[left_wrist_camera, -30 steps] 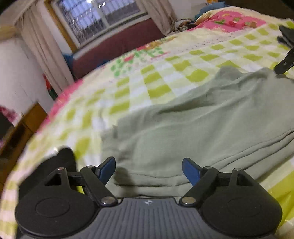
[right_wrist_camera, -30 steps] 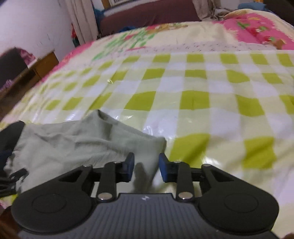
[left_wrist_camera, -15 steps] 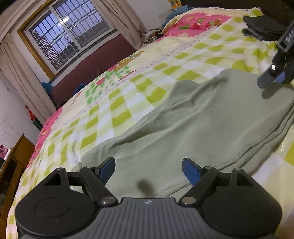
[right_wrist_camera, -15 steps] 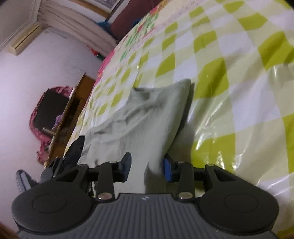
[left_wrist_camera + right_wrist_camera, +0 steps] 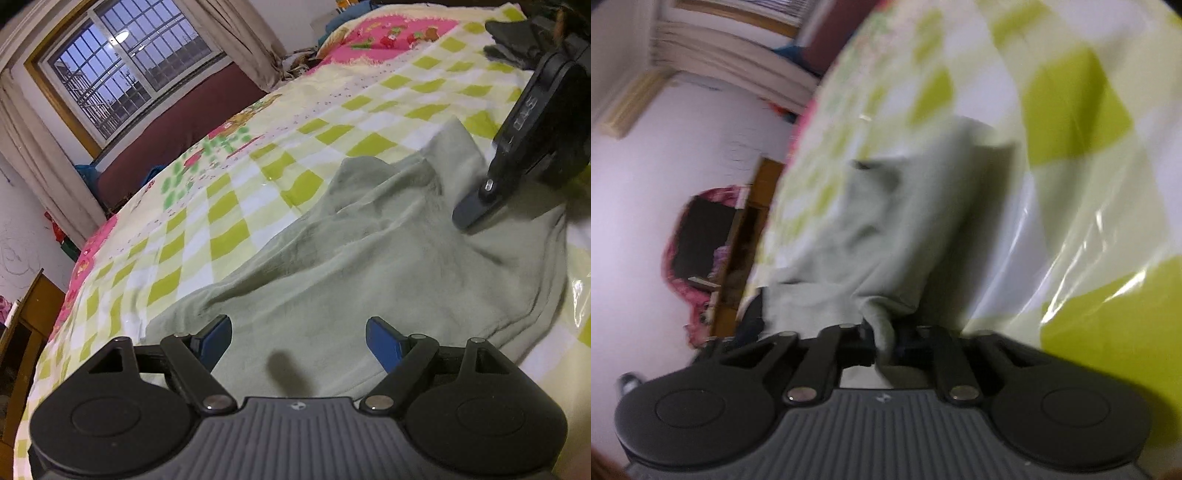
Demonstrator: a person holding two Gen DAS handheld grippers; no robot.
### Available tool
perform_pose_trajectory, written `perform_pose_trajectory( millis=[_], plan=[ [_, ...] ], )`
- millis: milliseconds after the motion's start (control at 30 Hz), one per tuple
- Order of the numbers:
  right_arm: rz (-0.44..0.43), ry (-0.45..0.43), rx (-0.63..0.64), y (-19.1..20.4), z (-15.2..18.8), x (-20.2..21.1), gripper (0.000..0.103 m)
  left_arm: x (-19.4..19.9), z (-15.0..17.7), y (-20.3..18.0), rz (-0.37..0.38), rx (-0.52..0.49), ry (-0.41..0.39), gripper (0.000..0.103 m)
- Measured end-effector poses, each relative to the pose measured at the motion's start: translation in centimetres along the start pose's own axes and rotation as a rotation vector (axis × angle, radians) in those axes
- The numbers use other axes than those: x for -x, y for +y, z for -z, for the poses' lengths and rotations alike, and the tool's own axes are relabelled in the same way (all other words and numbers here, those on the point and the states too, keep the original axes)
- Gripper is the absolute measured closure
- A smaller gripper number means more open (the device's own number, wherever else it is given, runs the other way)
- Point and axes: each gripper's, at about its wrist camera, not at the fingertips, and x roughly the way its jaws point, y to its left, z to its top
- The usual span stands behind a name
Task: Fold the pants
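Pale green pants (image 5: pixel 369 266) spread on the bed (image 5: pixel 229 206), on a green-and-white checked cover under clear plastic sheeting (image 5: pixel 1078 236). Long axis running from the near left of the left wrist view toward the far right, one corner raised into a peak at the far end. Left gripper (image 5: pixel 298 334) poised low over the near edge of the cloth, blue-padded fingers (image 5: pixel 384 341) spread wide, nothing between them. Right gripper (image 5: pixel 884 341) at the far end, fingers pinched closed on a bunched fold of the pants; view blurred, so pad contact hard to make out. Dark folded clothes (image 5: pixel 517 40) at the far right edge of the bed, well apart from the pants. Barred window (image 5: pixel 125 70) with pale curtains (image 5: pixel 40 173) beyond the bed, wooden cabinet (image 5: pixel 26 325) at the left side.
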Motion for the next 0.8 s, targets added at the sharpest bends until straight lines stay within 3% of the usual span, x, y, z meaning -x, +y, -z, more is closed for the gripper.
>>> perform_pose_trajectory(
  millis=[67,133,400,500,633,800],
  plan=[
    [-0.018,-0.082,0.018,0.3,-0.1,2.6,0.100,0.2,-0.5,-0.3,0.016,-0.003,0.004,0.010],
    [0.024,-0.139,0.045,-0.1,-0.4,5.4,0.100,0.5,-1.0,-1.0,0.055,-0.009,0.005,0.010],
    [0.204,-0.235,0.000,-3.3,0.5,14.5,0.100,2.2,-3.8,-7.5,0.218,-0.101,-0.085,0.010],
    [0.244,-0.269,-0.015,-3.2,0.5,16.2,0.100,1.8,-4.3,-8.7,0.281,-0.098,-0.074,0.009],
    [0.218,-0.277,0.022,0.3,0.5,16.3,0.099,1.3,-4.6,-8.5,0.310,-0.032,-0.036,0.009],
    [0.235,-0.223,0.226,9.5,0.0,12.2,0.098,3.4,-2.9,-6.1,0.265,0.021,-0.078,0.009]
  ],
)
